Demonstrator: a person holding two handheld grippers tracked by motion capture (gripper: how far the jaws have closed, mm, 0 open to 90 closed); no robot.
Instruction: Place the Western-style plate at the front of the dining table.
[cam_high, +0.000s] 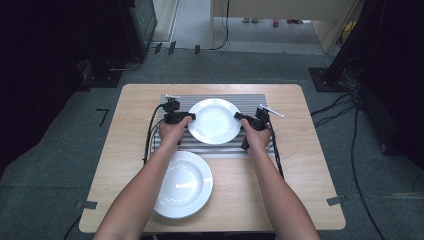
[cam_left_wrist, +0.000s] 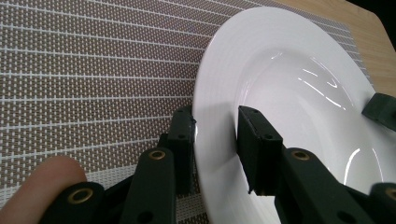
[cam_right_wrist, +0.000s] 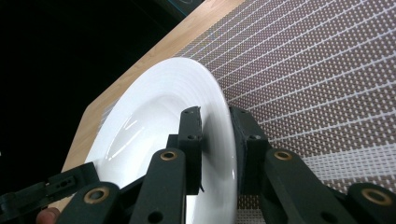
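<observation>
I am holding the left gripper with its jaws set astride the left rim of the white plate, one jaw under the rim and one over it; a narrow gap is showing at the upper jaw, so I am judging the grip as closing rather than firm. I am holding the right gripper on the opposite rim, its jaws pressing the rim from both sides. The plate is lying on the striped placemat toward the far edge of the table, and appears tilted in both gripper views, though I cannot tell whether it is clearing the mat. A second plate is resting near the near-left corner. I am judging the two-sided grasp as nearly done, with the carry remaining.
</observation>
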